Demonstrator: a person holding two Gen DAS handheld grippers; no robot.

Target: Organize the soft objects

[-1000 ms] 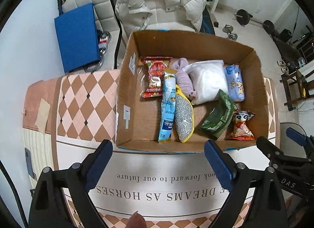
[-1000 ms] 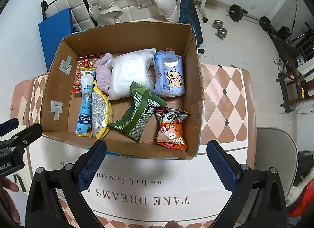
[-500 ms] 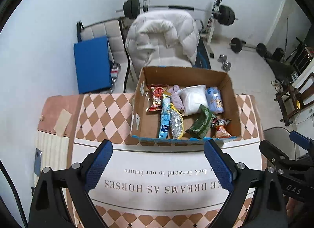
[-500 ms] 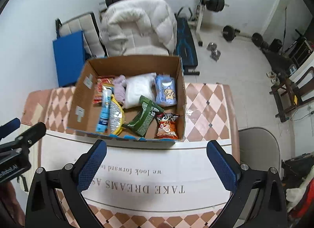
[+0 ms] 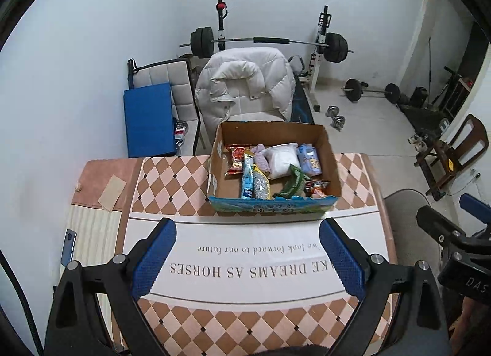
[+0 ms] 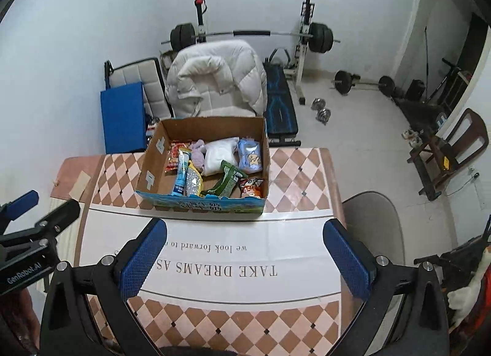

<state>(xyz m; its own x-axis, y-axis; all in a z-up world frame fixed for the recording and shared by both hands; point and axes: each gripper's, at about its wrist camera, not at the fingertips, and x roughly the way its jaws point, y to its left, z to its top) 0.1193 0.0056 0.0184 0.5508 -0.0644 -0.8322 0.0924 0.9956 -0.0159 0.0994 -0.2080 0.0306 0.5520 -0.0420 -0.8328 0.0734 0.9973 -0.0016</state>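
A cardboard box [image 5: 333,169] stands at the far side of the table; it also shows in the right wrist view [image 6: 153,159]. In it lie a white soft bag [image 5: 280,156], a purple cloth [image 5: 260,159], a light blue tissue pack [image 5: 310,161], a green packet [image 5: 291,184], a red snack bag [image 5: 236,159], a blue tube pack [image 5: 248,179], a silver-yellow pouch [image 5: 260,185] and an orange snack bag [image 6: 251,187]. My left gripper [image 5: 247,259] is open and empty, high above the near table. My right gripper [image 6: 245,259] is open and empty beside it.
The table [image 5: 172,190] has a checkered cloth with a white printed band. Behind it stand a chair with a white down jacket [image 5: 245,86], a blue pad [image 5: 148,120] and a barbell rack [image 5: 267,40]. A grey chair seat [image 6: 371,227] is at the right.
Both grippers have pulled back and up from the box; it now looks much smaller and farther. Both stay open and empty.
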